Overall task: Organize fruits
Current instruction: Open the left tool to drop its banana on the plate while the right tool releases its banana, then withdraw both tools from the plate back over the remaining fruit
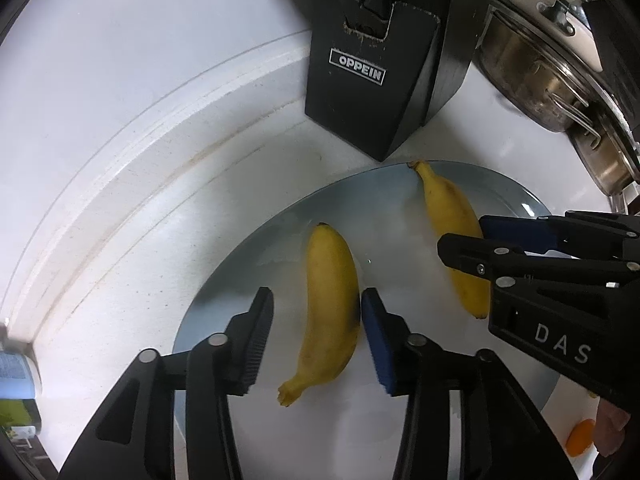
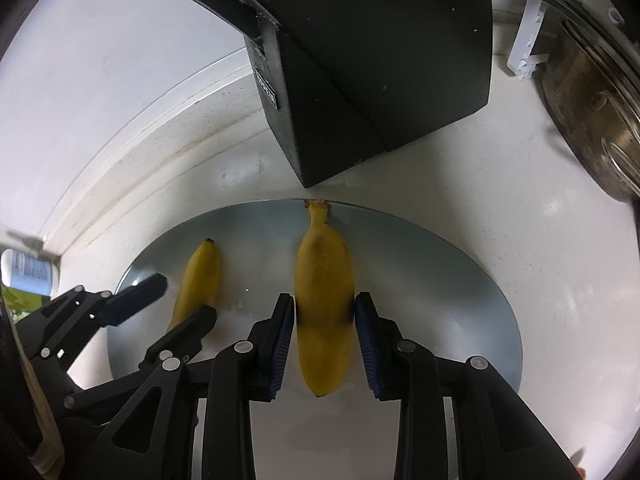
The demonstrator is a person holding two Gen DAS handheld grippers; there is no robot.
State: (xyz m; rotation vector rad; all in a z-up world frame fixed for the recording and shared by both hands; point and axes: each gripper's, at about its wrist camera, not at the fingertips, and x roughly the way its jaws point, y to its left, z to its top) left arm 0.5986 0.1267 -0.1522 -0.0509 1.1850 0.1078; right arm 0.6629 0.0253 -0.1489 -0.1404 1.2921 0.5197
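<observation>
Left wrist view looks down on a grey plate (image 1: 224, 280) on a white counter (image 1: 120, 184), with two bananas lying on it. The left claw (image 1: 316, 340) is released: its pads stand apart from the nearer banana (image 1: 330, 304), which lies on the plate between them, a clear gap at the left pad and only a sliver at the right.

Right wrist view shows the right claw (image 2: 324, 340) clenched on the second banana (image 2: 324, 280). Both pads press into its sides, and its stem end points away from the claw to the plate's far rim. A black knife block (image 2: 360, 80) stands just beyond that rim, and a steel pot (image 2: 592, 128) sits off to the claw's right.

By my reading, this is the set-down step: one banana is already placed and let go, the other is at the plate but not yet released. The next move likely calls for opening the right claw, then lifting both claws straight up without nudging the fruit or brushing the knife block.
</observation>
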